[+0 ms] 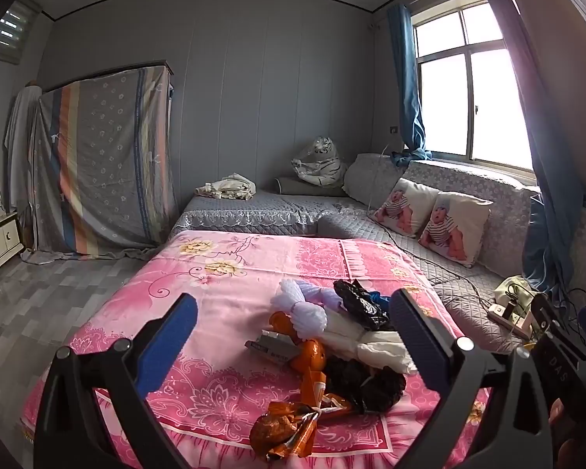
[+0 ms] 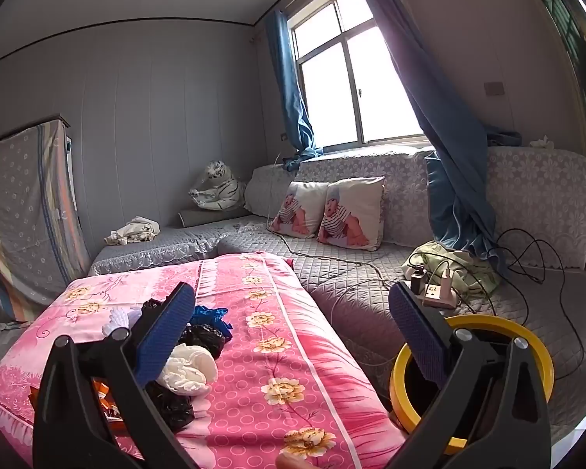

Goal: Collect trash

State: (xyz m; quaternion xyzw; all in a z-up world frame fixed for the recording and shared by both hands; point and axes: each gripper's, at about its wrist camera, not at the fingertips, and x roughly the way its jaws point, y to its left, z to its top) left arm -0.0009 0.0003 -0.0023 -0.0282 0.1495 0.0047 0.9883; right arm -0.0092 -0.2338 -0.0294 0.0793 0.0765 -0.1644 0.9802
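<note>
left wrist view: left gripper (image 1: 293,330) has its fingers spread wide, nothing between them. they hover above the pink floral cloth-covered counter (image 1: 199,281). between and just ahead of the fingers lies the trash pile: a white ribbed foam fruit net (image 1: 302,306), a crumpled black plastic bag (image 1: 361,305) by the right finger, a small grey printed carton (image 1: 271,346), an orange plastic wrapper (image 1: 312,363), a crumpled white plastic bag (image 1: 375,346), and a second dark crumpled bag (image 1: 365,385). nearest the camera, below the fingers, a crushed orange-brown foil snack packet (image 1: 283,432). pieces touch or overlap; no item is lifted.

right wrist view: right gripper (image 2: 293,330), fingers also wide apart and empty. the pile sits at and behind the left finger, partly hidden by it; the white bag, black bags and a blue crumpled scrap (image 2: 211,316) show. behind the right finger, off the counter edge, stands a round yellow-rimmed bin (image 2: 535,351), mouth open, inside dark. grey quilted sofa (image 2: 371,273) with a pink power strip (image 2: 439,297) beyond.

judgement: collection looks barely begun, approach stage before a first pick. next move calls for dropping one gripper onto a single loose piece at the pile's edge, pinching thin film firmly without catching the cloth, then carrying it to the bin on the right.
</note>
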